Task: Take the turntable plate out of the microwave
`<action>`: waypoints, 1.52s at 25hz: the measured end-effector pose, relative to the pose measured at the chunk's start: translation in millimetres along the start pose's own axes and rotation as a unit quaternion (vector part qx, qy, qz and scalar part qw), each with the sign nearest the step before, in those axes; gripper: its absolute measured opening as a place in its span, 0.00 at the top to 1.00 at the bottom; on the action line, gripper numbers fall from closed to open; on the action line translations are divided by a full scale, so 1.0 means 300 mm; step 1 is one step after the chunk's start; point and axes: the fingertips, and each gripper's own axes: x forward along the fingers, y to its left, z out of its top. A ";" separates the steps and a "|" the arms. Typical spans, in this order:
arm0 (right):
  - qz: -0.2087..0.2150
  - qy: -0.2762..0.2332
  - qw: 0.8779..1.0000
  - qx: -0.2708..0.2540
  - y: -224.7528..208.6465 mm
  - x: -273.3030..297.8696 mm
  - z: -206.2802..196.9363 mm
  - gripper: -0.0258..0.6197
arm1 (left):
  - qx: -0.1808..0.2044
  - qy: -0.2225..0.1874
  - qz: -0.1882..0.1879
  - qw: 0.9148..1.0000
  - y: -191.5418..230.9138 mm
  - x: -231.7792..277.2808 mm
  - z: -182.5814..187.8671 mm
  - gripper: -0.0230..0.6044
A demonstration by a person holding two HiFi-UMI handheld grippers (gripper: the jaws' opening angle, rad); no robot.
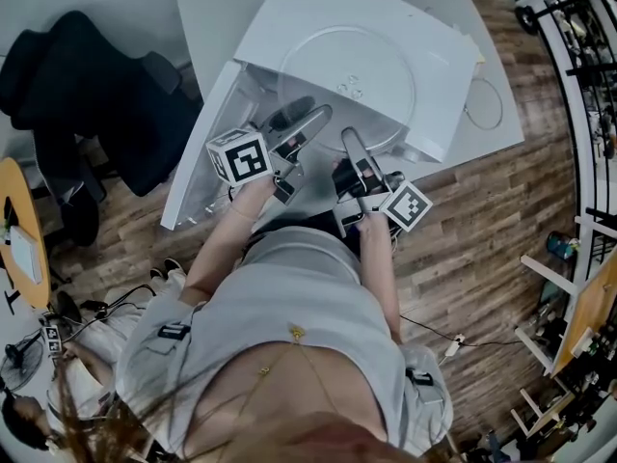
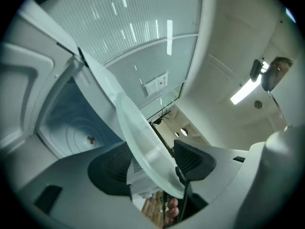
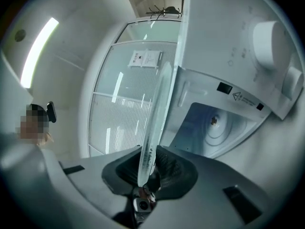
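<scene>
My right tongs [image 3: 150,168] are clamped on the rim of the glass turntable plate [image 3: 157,113]. It stands edge-on up the middle of the right gripper view, pinched between the dark pads. My left tongs [image 2: 152,163] stand apart. The plate's rim passes between them low in the left gripper view, with a clear gap to the pad on the frame's left, so only the right pair grips it.

The plate is out of the microwave [image 3: 228,66], held in the air before the open cavity [image 3: 214,125]. The cavity's ringed floor and small centre hub [image 2: 89,139] show at the lower left of the left gripper view.

In the head view both tongs sit mid-frame, and above them the plate overlaps the microwave's white top. The door [image 1: 198,157] is swung open toward the frame's left. The microwave rests on a white surface [image 1: 207,8], with wooden floor [image 1: 482,220] to the right.
</scene>
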 end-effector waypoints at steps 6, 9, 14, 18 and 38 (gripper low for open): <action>0.007 0.000 1.000 0.016 -0.012 -0.004 0.014 0.87 | 0.197 0.004 0.010 0.980 -0.028 -0.114 -0.032 0.45; 0.008 0.000 1.000 0.015 -0.016 0.000 0.021 0.87 | 0.295 0.005 0.028 0.955 -0.042 -0.150 -0.047 0.42; 0.014 0.002 1.000 0.015 -0.017 0.000 0.036 0.87 | 0.403 0.028 0.051 0.913 -0.055 -0.145 -0.081 0.39; 0.013 -0.001 1.000 0.020 -0.026 0.006 0.049 0.88 | 0.402 0.025 0.057 0.914 -0.051 -0.129 -0.073 0.39; 0.018 -0.016 0.999 0.032 -0.035 0.065 0.118 0.85 | 0.433 0.008 0.089 0.897 -0.048 -0.062 -0.039 0.39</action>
